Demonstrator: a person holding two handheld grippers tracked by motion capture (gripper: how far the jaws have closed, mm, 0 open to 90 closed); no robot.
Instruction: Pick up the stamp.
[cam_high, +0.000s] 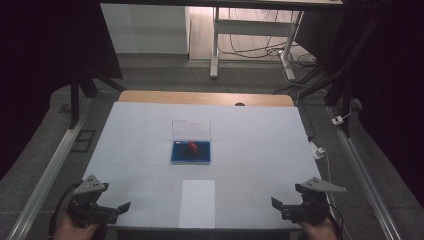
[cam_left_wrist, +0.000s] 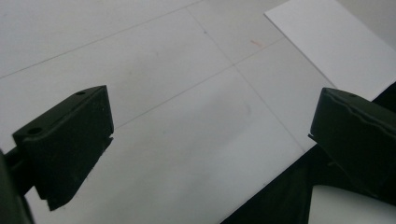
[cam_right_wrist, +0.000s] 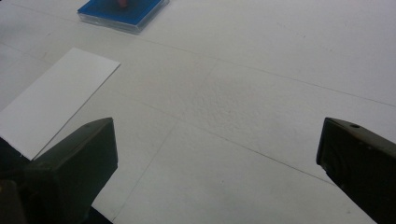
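Centrally on the white bench (cam_high: 260, 145): shallow clear case (cam_high: 191, 151), blue-lined, lid upright at its 12 o'clock edge, small red piece inside. Left tongs (cam_high: 120, 207) and right tongs (cam_high: 276, 204) gape empty, near edge.

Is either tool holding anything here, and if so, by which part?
Nothing is held. The left tool and right tool are both open over the table, apart from the box.
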